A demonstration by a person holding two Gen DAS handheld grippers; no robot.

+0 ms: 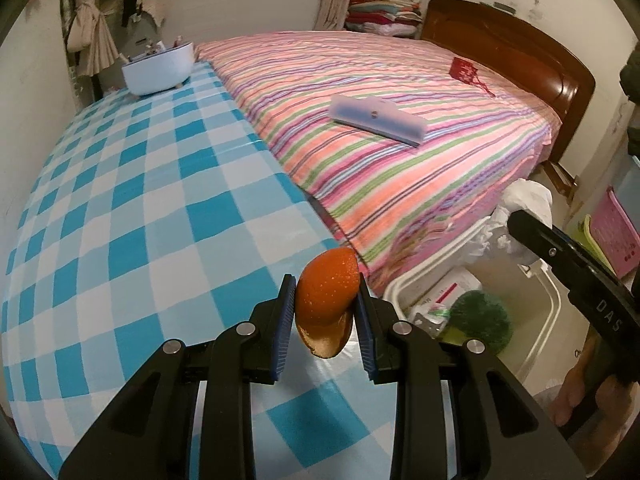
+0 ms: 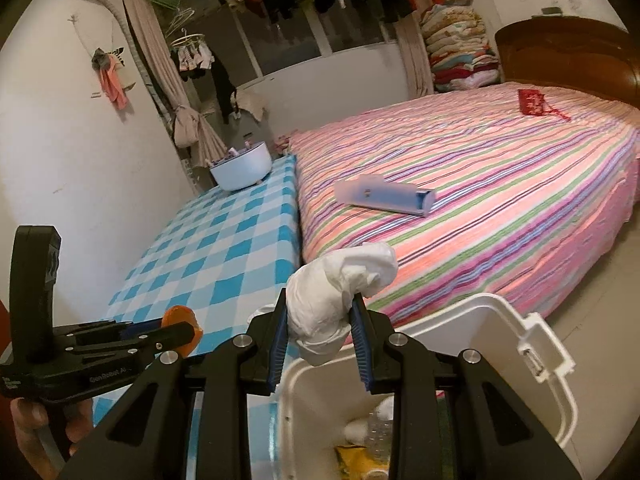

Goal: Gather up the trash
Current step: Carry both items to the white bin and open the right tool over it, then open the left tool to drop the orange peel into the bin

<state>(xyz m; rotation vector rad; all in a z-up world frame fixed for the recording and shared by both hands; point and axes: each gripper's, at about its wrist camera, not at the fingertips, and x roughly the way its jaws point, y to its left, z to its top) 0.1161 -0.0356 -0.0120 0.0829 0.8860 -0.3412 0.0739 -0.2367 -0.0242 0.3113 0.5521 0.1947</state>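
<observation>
My left gripper is shut on a piece of orange peel and holds it above the near right edge of the blue checked table. My right gripper is shut on a crumpled white tissue and holds it over the open white trash bin. In the left wrist view the right gripper and its tissue hang above the bin, which holds wrappers and a green scrubber. The left gripper with the peel shows at the left of the right wrist view.
A bed with a striped cover stands right of the table, with a pale blue box and a red pouch on it. A white bowl of items sits at the table's far end. A pink basket stands at the right.
</observation>
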